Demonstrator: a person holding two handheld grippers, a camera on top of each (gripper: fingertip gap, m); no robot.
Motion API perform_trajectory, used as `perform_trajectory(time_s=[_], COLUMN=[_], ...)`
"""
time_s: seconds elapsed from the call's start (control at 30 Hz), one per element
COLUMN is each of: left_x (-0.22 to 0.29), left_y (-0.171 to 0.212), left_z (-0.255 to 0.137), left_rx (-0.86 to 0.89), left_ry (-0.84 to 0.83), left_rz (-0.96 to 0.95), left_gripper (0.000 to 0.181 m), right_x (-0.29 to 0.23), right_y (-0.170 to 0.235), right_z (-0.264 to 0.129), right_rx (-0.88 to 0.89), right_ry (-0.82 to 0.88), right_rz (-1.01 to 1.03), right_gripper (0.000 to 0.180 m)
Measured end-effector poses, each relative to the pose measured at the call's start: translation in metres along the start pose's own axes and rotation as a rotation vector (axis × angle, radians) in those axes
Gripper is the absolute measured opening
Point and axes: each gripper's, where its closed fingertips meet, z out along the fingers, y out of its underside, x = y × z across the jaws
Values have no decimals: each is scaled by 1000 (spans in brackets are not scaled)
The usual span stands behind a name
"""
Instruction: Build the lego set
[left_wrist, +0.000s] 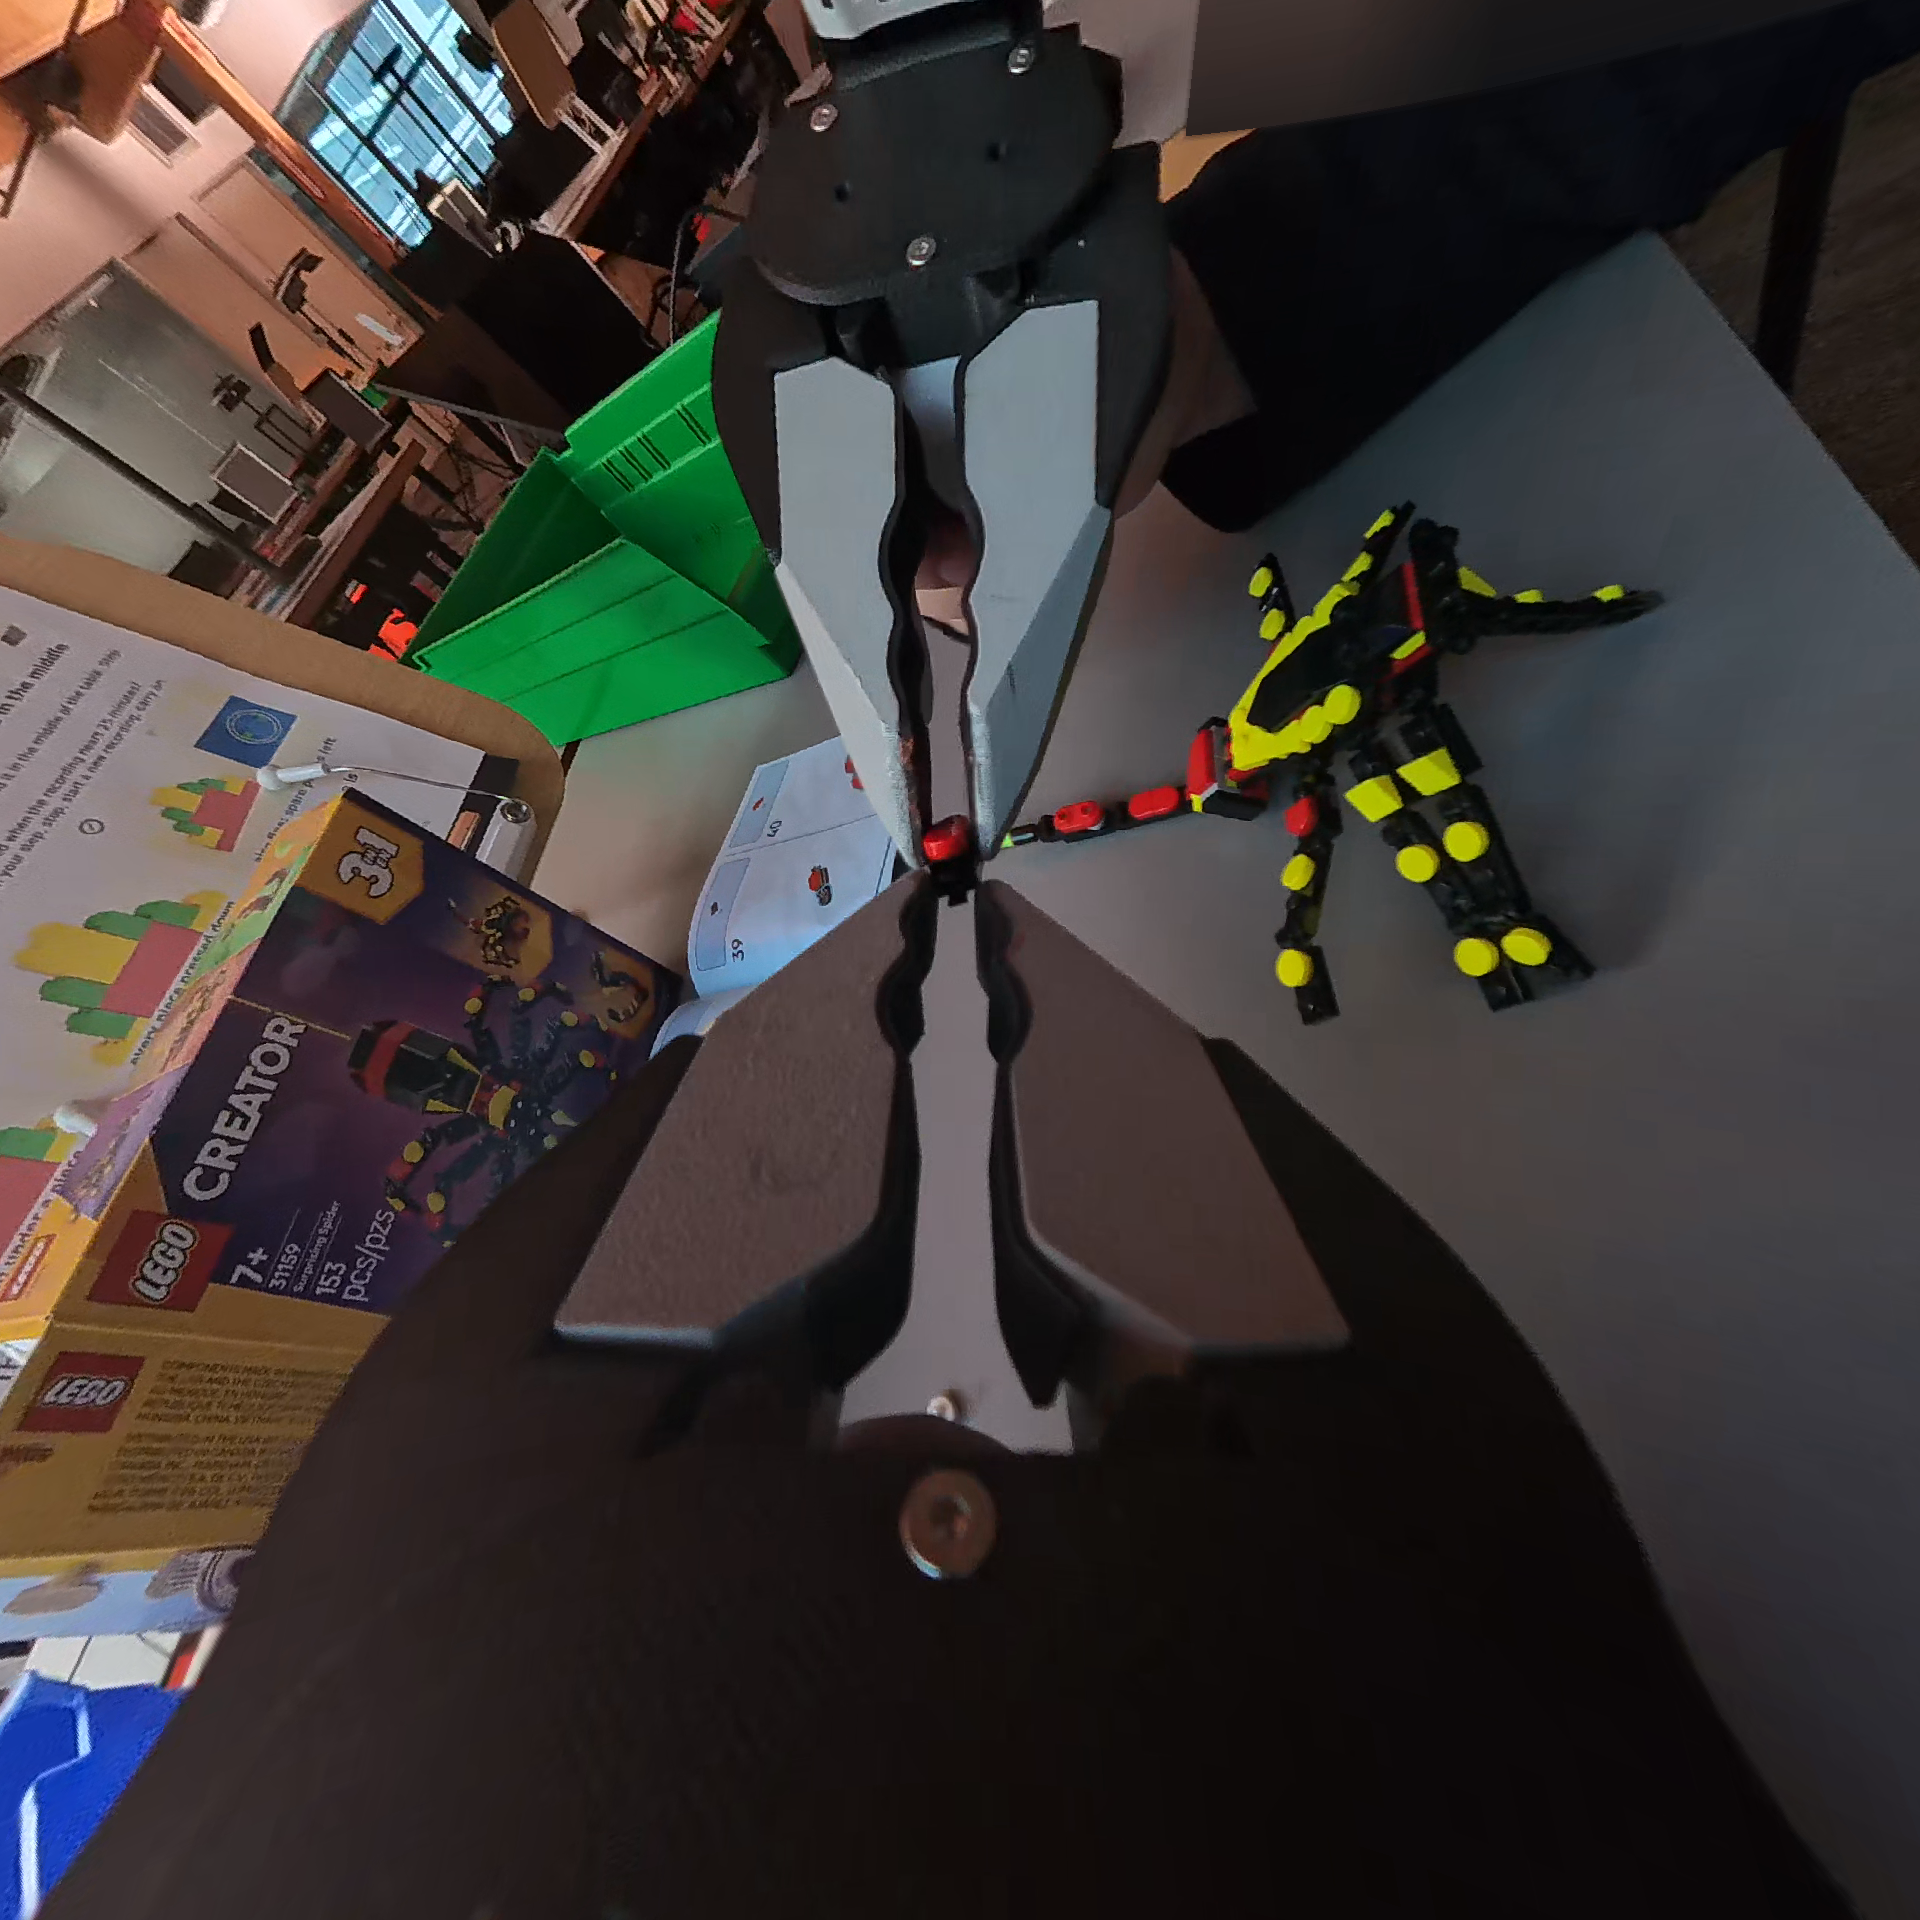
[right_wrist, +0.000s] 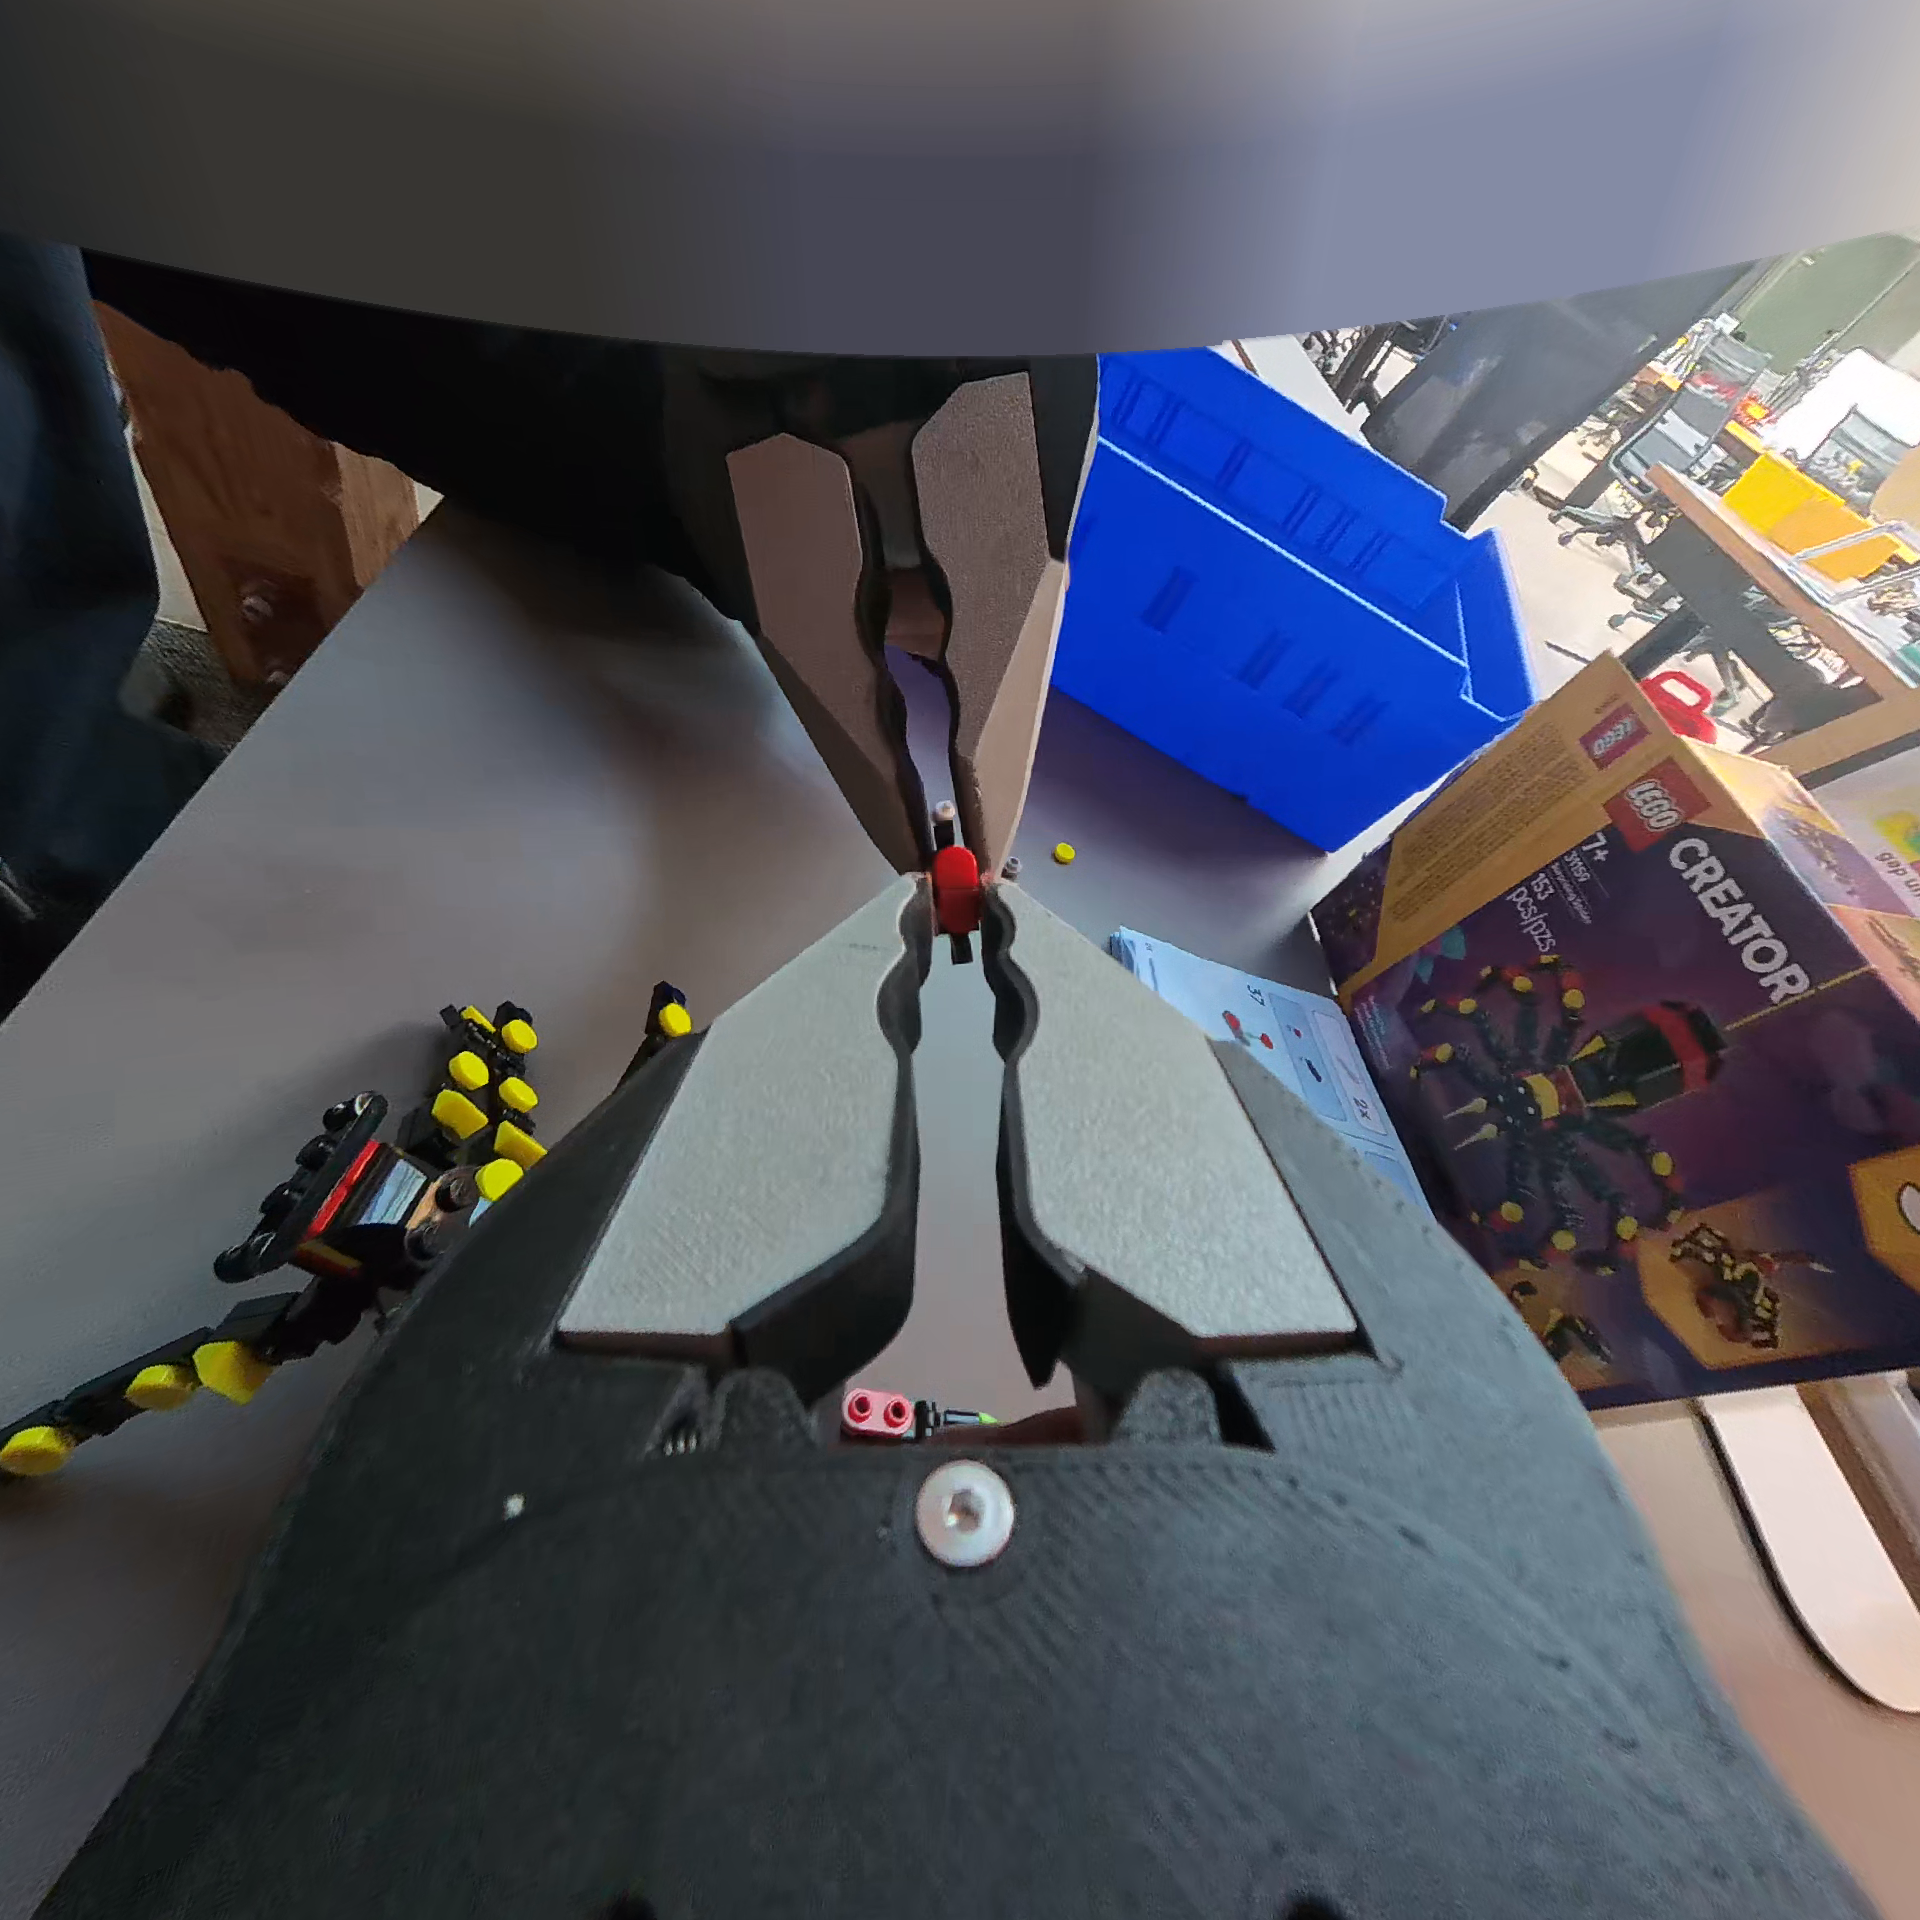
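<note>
I see both grippers tip to tip above the table, left gripper and right gripper each nearly closed, pinching one small red-black piece; spider lies beside.

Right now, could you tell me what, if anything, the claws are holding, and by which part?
Both claws meet on one small piece: the right claw pinches its red brick, the left claw its black end.

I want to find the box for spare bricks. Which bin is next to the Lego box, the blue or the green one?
The blue bin. In the right wrist view it sits just behind the Lego box. The green bin lies farther back, past a clipboard.
</note>
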Motion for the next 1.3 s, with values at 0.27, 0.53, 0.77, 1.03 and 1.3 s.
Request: perform_trajectory(time_s=[0.27, 0.53, 0.77, 1.03, 1.3], left_x=[-6, -11, -15, -20, -24], left_y=[-8, 2, 7, 13, 13], left_z=[-2, 2, 4, 5, 4], left_rx=[46, -33, -73, -120, -133], left_ry=[-27, -106, -153, -205, -246], left_rz=[-57, 5, 14, -2, 16], left_gripper=[5, 5, 5, 4, 4], right_x=[3, 10, 14, 20, 24], right_y=[-6, 2, 6, 10, 9], right_z=[-4, -1, 2, 5, 6], right_rx=[-30, -106, -115, -122, -110], right_ry=[56, 101, 111, 138, 158], right_rz=[-56, -16, 36, 87, 117], right_gripper=[6, 6, 6, 6, 6])
